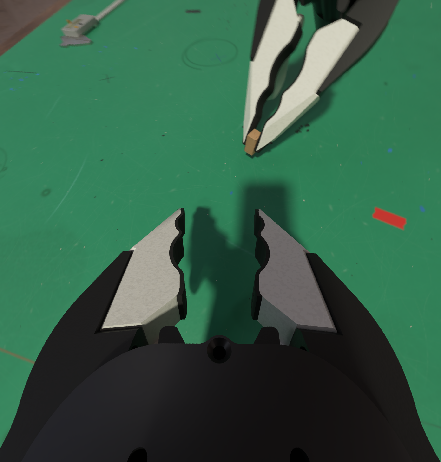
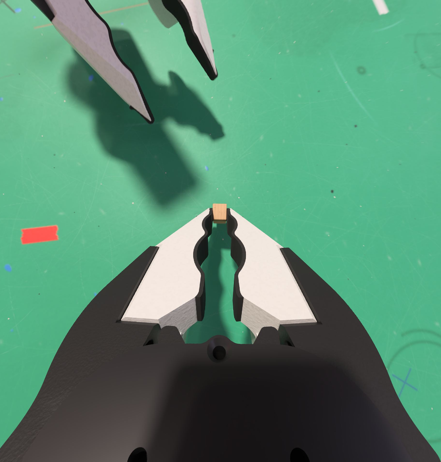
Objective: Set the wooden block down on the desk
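A small light wooden block (image 2: 219,213) sits pinched between the tips of my right gripper (image 2: 219,211). In the left wrist view the same block (image 1: 252,143) is held by the right gripper (image 1: 252,145), low over the green desk mat (image 1: 139,150), its lower end at or just above the mat. My left gripper (image 1: 219,211) is open and empty, hovering above the mat a short way in front of the block. It also shows in the right wrist view (image 2: 183,100), facing the right gripper with its fingers apart.
A red tape strip (image 1: 389,218) lies on the mat right of my left gripper; it also shows in the right wrist view (image 2: 39,234). A grey plug with a white cable (image 1: 79,25) lies at the far left by the mat's edge, with brown desk beyond.
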Controlling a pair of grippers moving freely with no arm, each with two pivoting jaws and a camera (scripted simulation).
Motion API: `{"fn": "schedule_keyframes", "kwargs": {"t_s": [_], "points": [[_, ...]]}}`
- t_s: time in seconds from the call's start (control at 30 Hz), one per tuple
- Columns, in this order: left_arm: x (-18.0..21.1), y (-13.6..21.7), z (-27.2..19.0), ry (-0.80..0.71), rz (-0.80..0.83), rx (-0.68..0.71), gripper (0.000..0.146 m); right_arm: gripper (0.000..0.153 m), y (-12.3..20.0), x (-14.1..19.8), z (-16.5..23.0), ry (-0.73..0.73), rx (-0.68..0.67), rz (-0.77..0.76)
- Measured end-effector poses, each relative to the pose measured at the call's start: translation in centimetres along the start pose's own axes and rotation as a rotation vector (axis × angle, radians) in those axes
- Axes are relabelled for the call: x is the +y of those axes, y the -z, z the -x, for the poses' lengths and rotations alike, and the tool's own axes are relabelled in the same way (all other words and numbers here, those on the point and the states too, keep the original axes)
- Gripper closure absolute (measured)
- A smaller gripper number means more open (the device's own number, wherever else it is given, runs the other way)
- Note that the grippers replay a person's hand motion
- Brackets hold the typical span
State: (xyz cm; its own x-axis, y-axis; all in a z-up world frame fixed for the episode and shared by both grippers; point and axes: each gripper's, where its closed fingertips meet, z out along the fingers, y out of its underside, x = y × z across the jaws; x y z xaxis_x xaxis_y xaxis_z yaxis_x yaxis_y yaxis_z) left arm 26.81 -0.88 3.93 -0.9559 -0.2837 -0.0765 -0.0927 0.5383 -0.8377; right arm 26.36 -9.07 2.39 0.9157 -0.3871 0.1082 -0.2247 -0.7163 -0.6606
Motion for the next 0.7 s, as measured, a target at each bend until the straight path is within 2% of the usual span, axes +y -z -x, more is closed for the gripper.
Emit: {"fn": "schedule_keyframes", "kwargs": {"t_s": [0.13,0.23,0.33,0.5,0.6,0.7], "points": [[0.3,-1.6,-0.2,-0.158,0.100,0.020,0.093,0.142,-1.0,0.3,0.4,0.033,-0.035,0.039],[-0.1,-3.0,-0.3,-0.241,0.137,0.042,0.101,0.142,-1.0,0.6,0.5,0.038,-0.029,0.049],[-0.5,-4.1,-1.1,-0.260,0.145,0.124,0.110,0.141,-0.2,0.6,0.2,0.042,0.012,0.044],[0.0,-5.1,-1.3,-0.244,0.176,0.178,0.121,0.137,1.5,1.4,-0.3,0.018,0.073,0.035],[0.1,-5.2,-1.3,-0.252,0.167,0.180,0.136,0.140,1.9,2.5,-1.1,0.003,0.126,0.059],[0.3,-4.8,-1.3,-0.247,0.168,0.181,0.139,0.146,1.9,3.0,-2.0,0.019,0.186,0.071]]}}
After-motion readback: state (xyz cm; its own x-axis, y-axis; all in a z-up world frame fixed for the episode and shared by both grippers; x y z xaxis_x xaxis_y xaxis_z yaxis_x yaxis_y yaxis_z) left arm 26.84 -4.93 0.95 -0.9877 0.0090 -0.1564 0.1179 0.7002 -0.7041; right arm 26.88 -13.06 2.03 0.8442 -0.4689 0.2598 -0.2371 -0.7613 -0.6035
